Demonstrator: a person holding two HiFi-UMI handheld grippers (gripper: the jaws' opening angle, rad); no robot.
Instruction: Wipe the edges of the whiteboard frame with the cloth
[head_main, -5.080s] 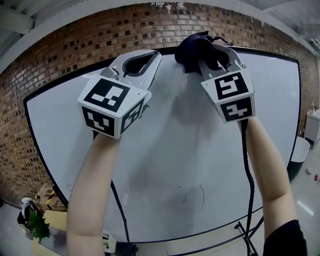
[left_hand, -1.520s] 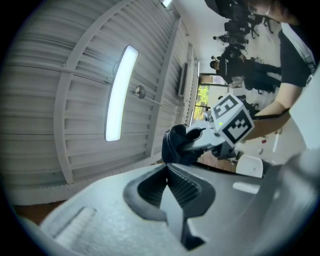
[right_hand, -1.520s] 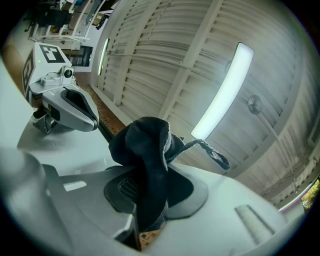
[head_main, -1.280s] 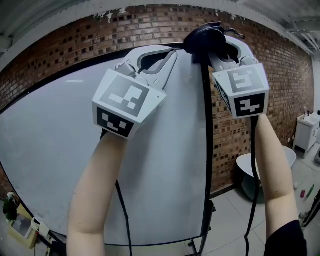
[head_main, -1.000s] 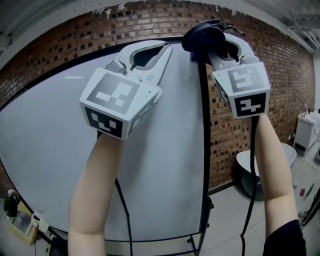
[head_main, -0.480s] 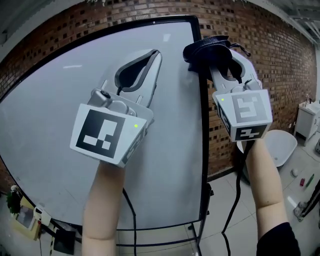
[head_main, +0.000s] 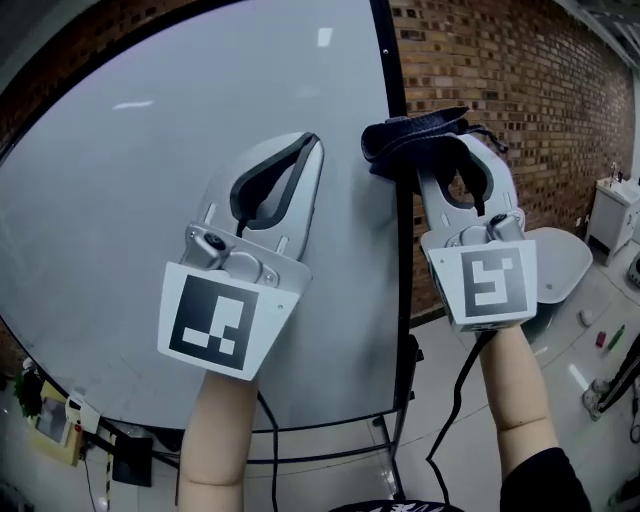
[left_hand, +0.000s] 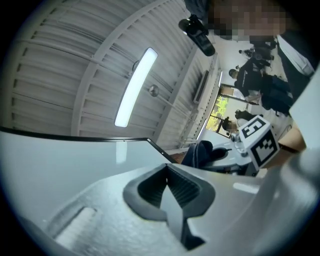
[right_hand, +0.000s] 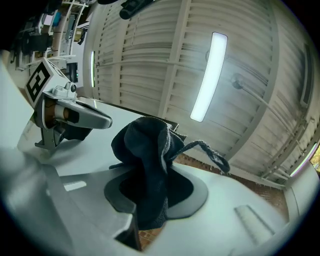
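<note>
Now lower, cloth (head_main: 408, 148) along frame (head_main: 404, 270) side

Whiteboard (head_main: 120, 250) surface plain pale grey-white; frame (head_main: 404, 260) black; cloth (head_main: 395, 140) dark navy, near black, its loose thread the same shade; left claw (head_main: 312, 150) and right claw (head_main: 450, 160) light grey shells; pads (left_hand: 187, 190) dark charcoal, finely ribbed; left marker cube (head_main: 215, 320) black square pattern on white face; right marker cube (head_main: 490, 285) black pattern on greyer white face; cable (head_main: 450, 410) black; brick wall (head_main: 500, 90) red-brown, paler mortar lines, scattered darker bricks; ceiling (right_hand: 150, 50) white, parallel ribbed strips; sleeve (head_main: 540, 485) black.
</note>
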